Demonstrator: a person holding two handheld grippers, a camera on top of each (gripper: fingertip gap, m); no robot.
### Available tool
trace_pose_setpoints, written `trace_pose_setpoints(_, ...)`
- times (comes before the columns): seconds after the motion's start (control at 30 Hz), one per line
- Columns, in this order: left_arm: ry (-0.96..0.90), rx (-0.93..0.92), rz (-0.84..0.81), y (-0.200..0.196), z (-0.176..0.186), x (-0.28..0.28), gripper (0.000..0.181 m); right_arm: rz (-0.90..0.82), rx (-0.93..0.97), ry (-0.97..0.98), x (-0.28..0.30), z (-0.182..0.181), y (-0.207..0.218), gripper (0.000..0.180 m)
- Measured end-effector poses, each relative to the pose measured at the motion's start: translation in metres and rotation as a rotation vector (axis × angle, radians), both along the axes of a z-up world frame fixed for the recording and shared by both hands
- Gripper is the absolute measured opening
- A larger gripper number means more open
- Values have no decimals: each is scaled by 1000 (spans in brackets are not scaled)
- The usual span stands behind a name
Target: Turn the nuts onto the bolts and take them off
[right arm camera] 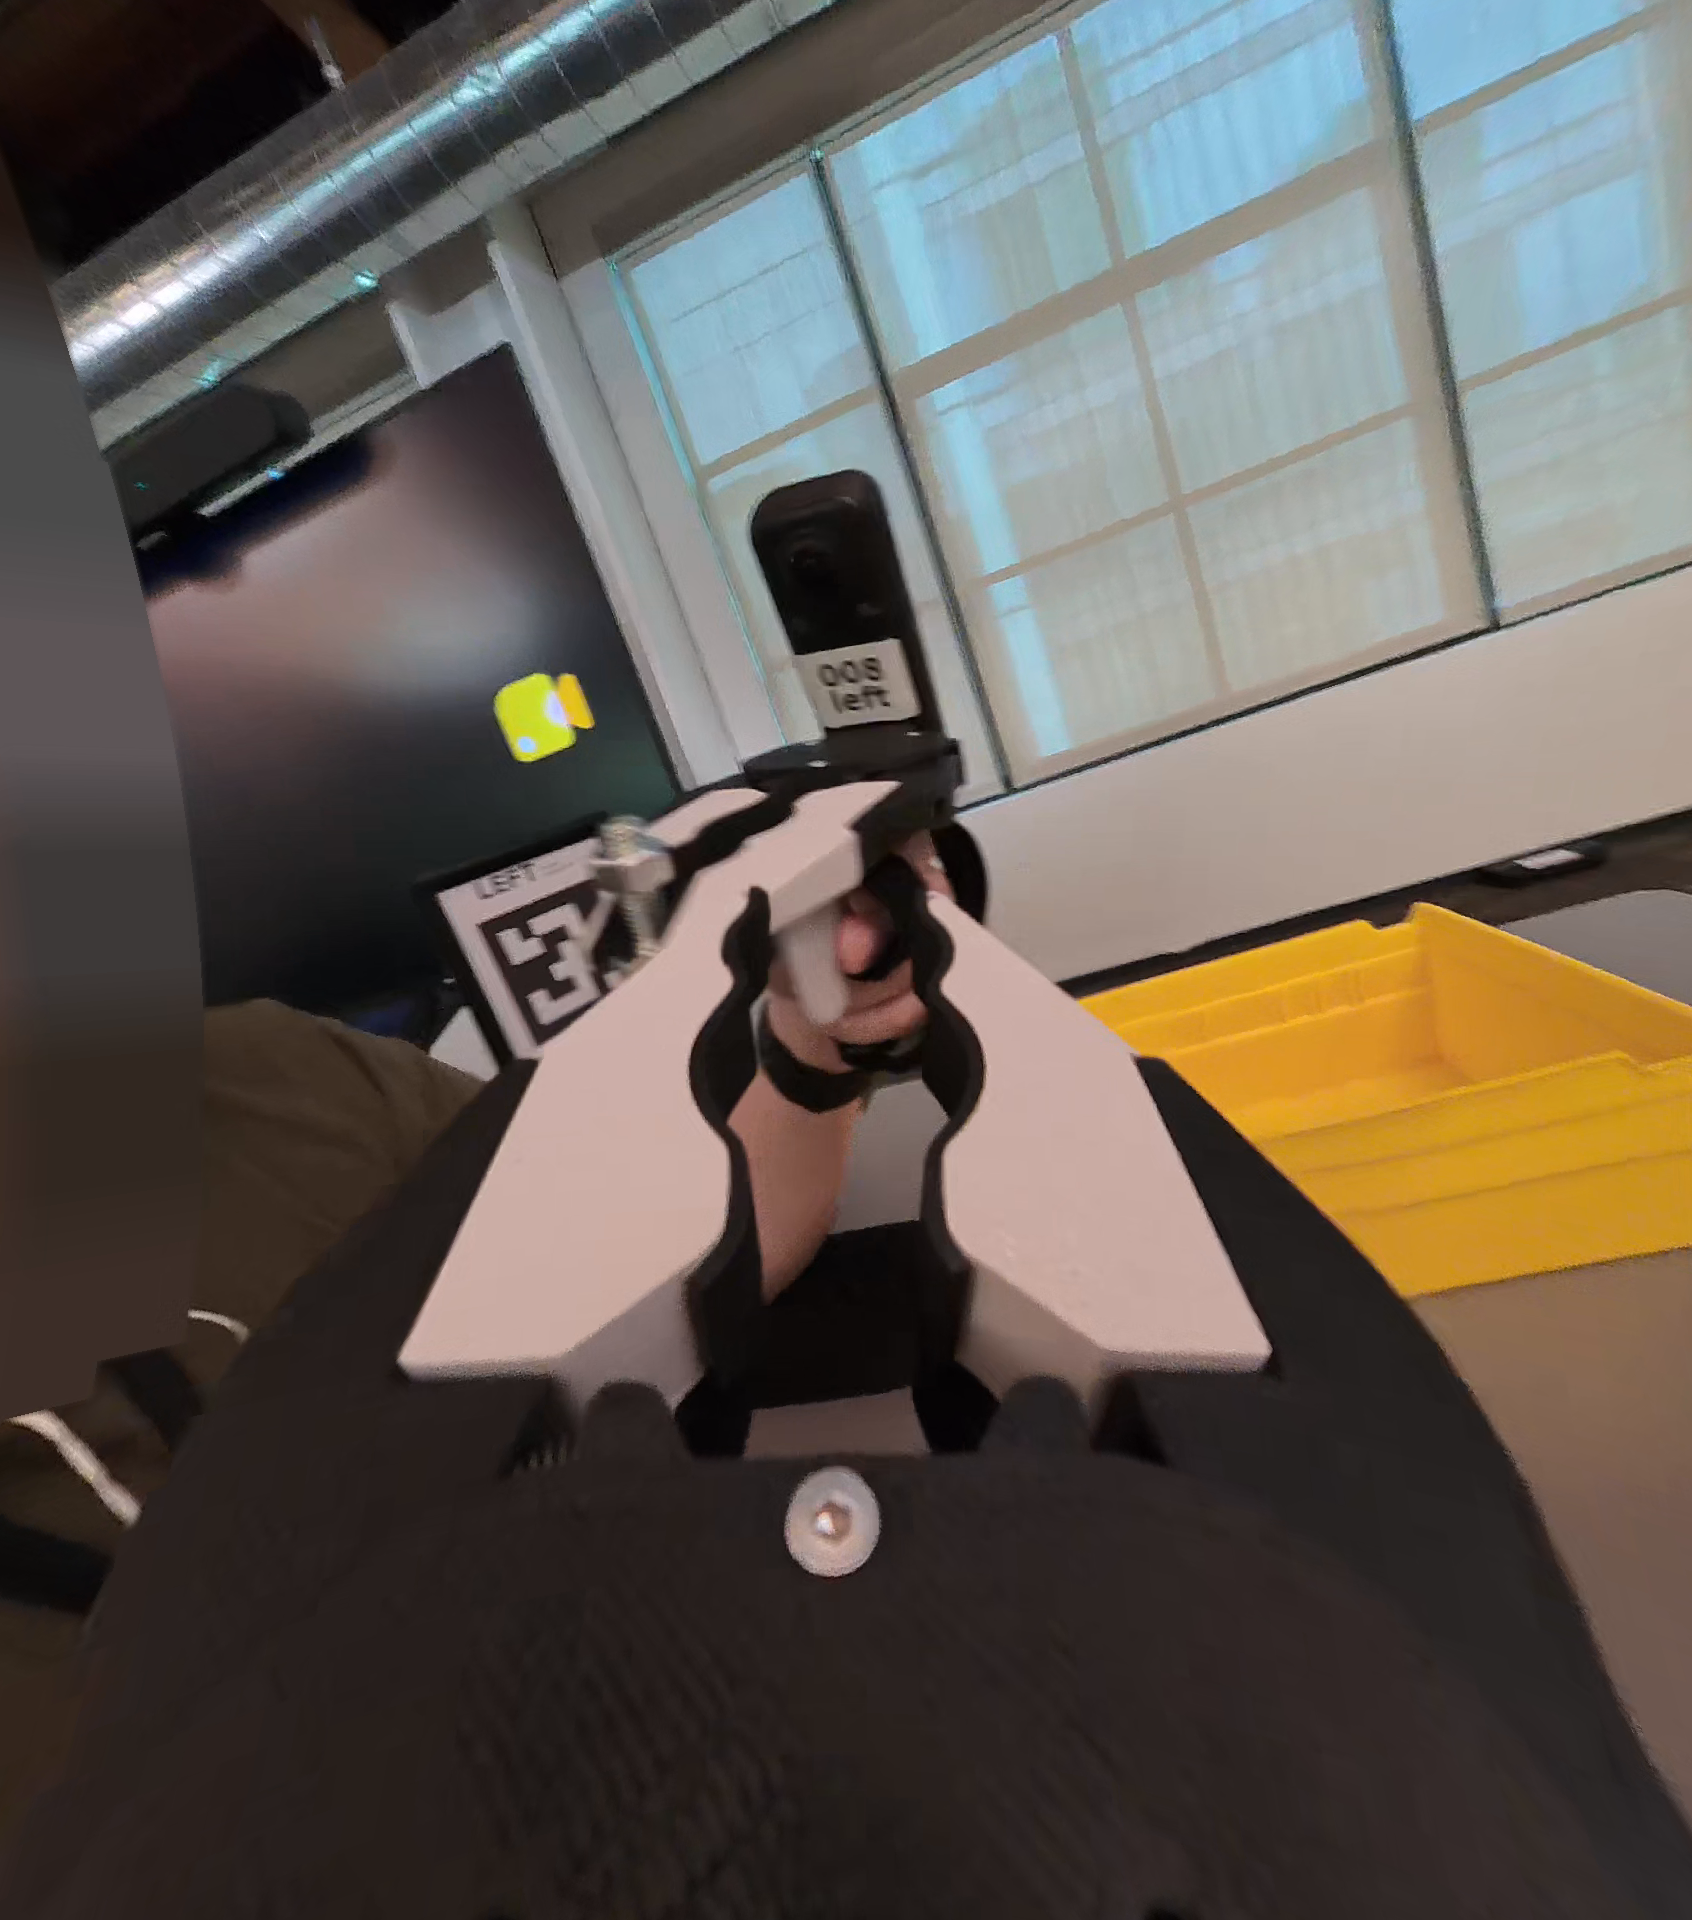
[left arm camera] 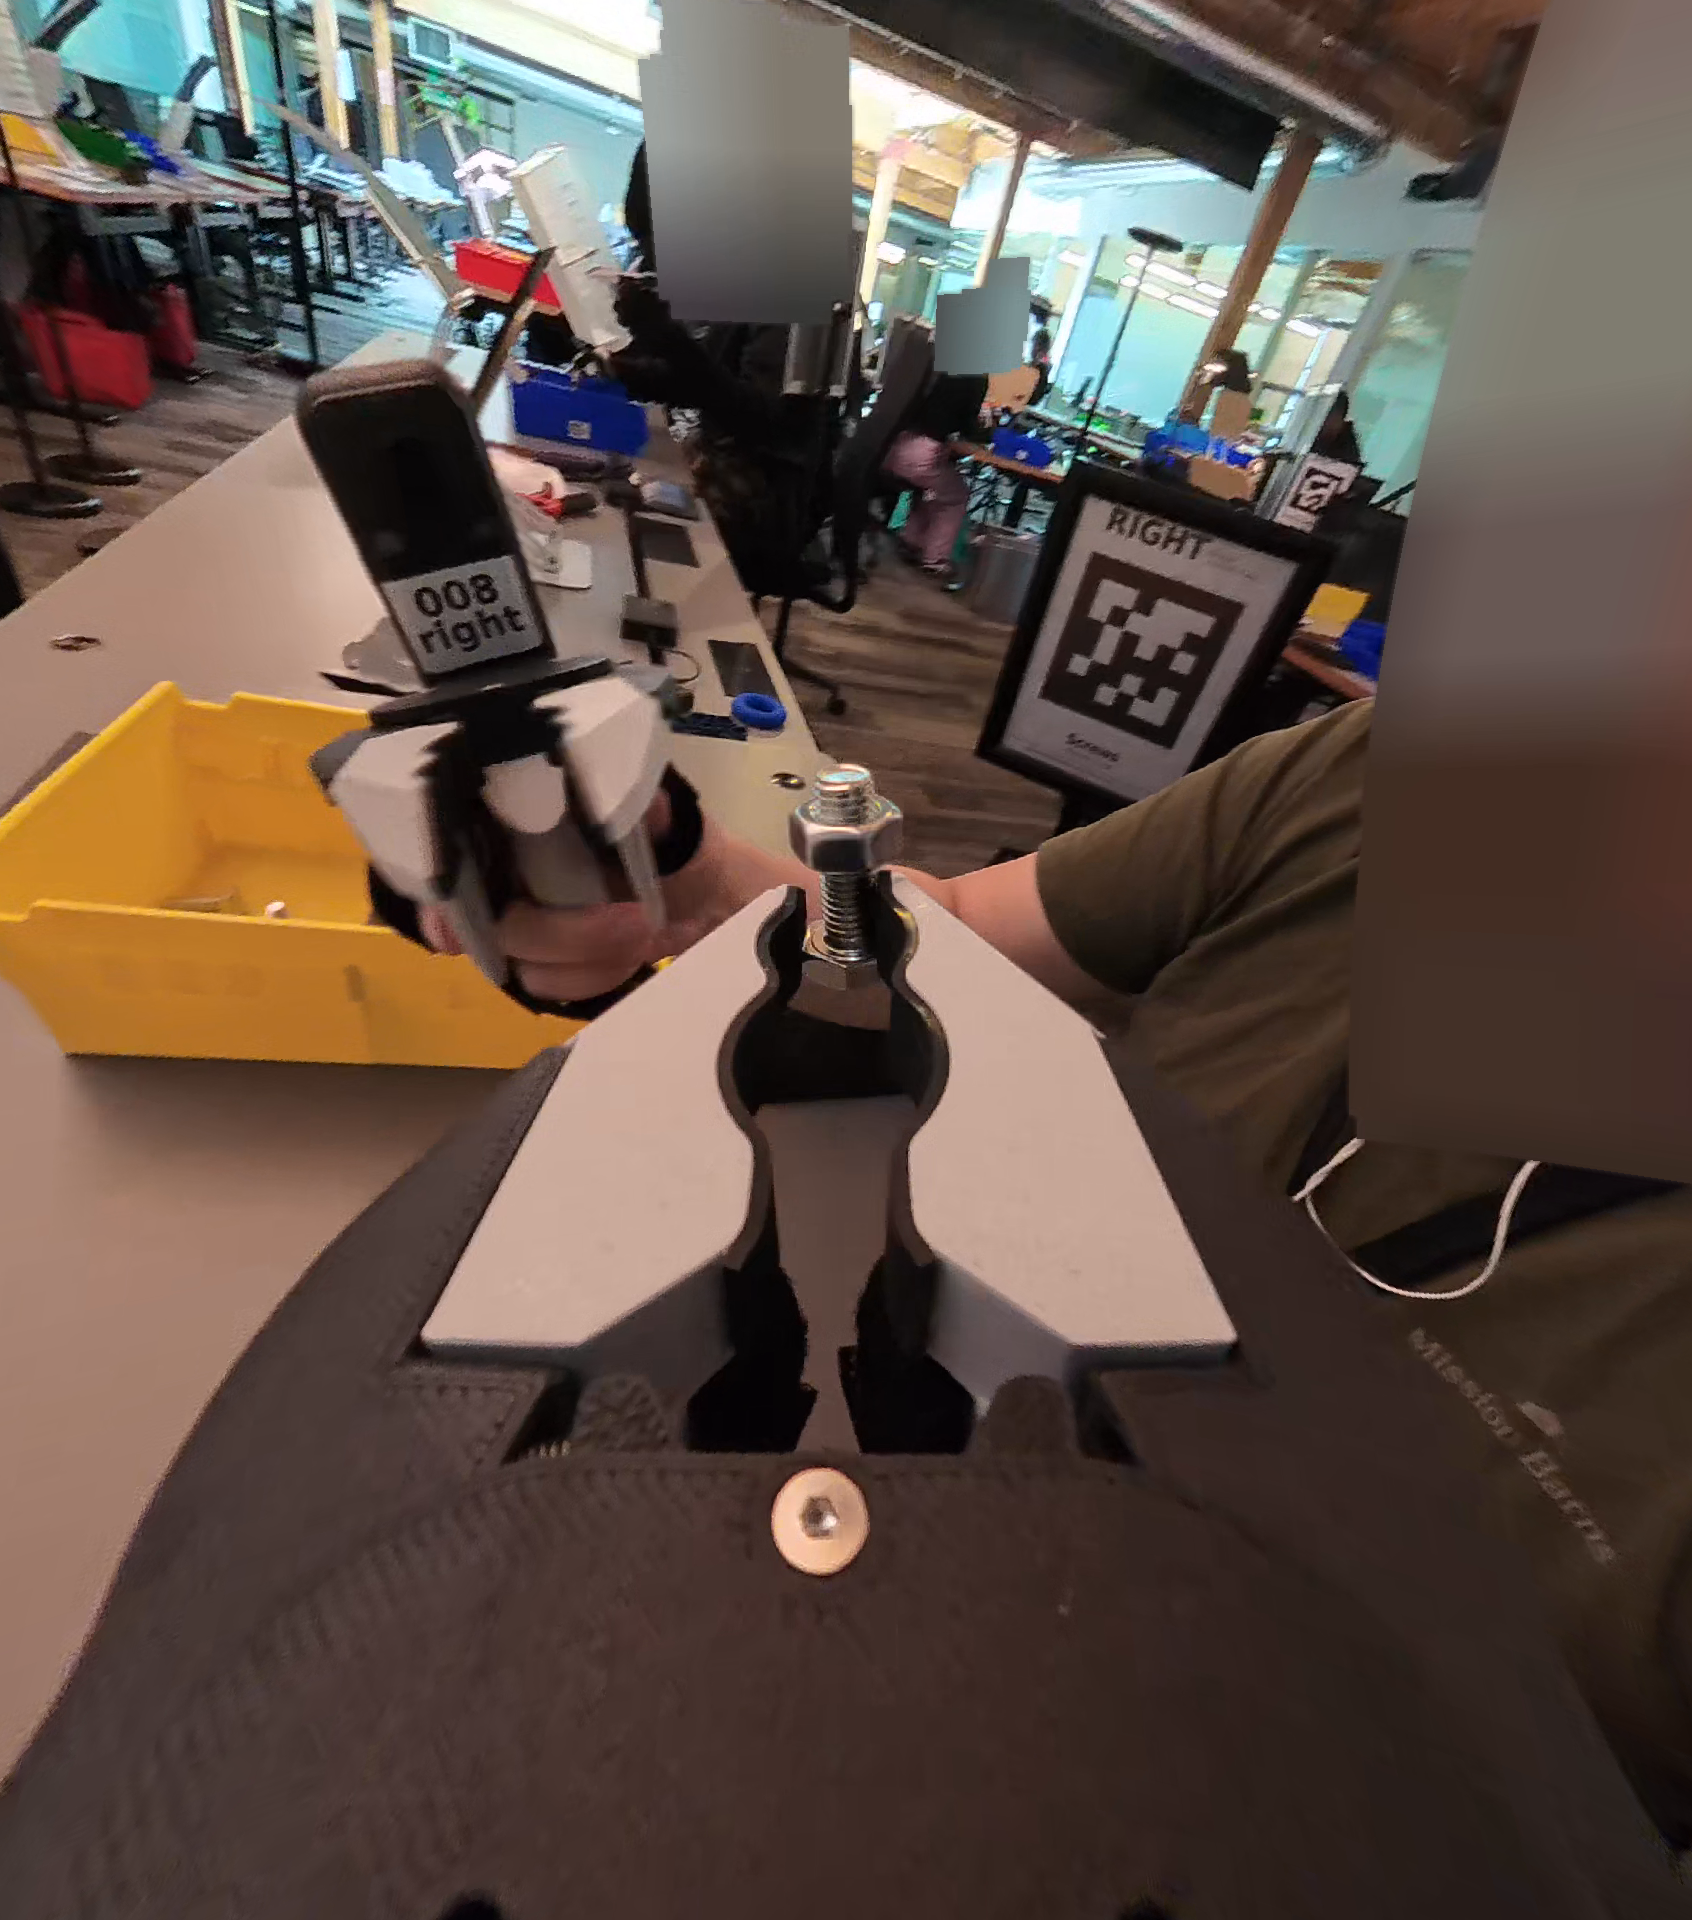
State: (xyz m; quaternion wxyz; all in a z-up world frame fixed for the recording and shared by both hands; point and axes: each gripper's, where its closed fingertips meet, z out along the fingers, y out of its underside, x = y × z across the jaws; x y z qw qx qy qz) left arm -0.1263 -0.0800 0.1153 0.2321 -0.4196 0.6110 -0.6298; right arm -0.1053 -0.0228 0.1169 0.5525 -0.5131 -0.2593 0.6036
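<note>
We see the left gripper (left arm camera: 837,914) pinching a steel bolt (left arm camera: 840,914) by its head end, the grey fingers (left arm camera: 634,1122) pressed in on it at the tips. The bolt stands upright, threads pointing to twelve o'clock, and a hex nut (left arm camera: 845,828) sits on the shaft near the top, with a short stretch of thread showing above it and bare thread below. A washer-like collar rests low on the shaft just above the fingertips.

At about ten o'clock from the bolt we see the right gripper (left arm camera: 509,821), held in a hand (left arm camera: 572,935), apart from the nut. In its own view the right gripper (right arm camera: 842,935) has its fingers (right arm camera: 1081,1143) spread with nothing between them; through the gap we see the hand (right arm camera: 873,987) that holds the left gripper (right arm camera: 717,831), and the bolt (right arm camera: 634,883) shows at ten o'clock, blurred.

The yellow bin (left arm camera: 198,935) sits on the grey table (left arm camera: 94,1247) at nine o'clock from the bolt in the left wrist view. On its floor we make out a few small metal pieces, too small to tell whether they are nuts or bolts. In the right wrist view the yellow bin (right arm camera: 1444,1122) lies at three o'clock; the part of its floor that we can see looks bare, but the near wall hides the rest.

A framed marker board (left arm camera: 1148,644) stands at two o'clock beyond the table edge.
</note>
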Motion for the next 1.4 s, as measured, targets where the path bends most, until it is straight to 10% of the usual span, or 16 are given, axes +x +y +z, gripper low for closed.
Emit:
trace_pose_setpoints(0.73, 32, 111, 1, -5, -16, 6, 11, 8, 42, -77, -20, -7, -5, 89)
trace_pose_setpoints(1.4, 39, 236, 75, -2, -20, 6, 11, 89, 81, -116, -27, -5, -24, 84)
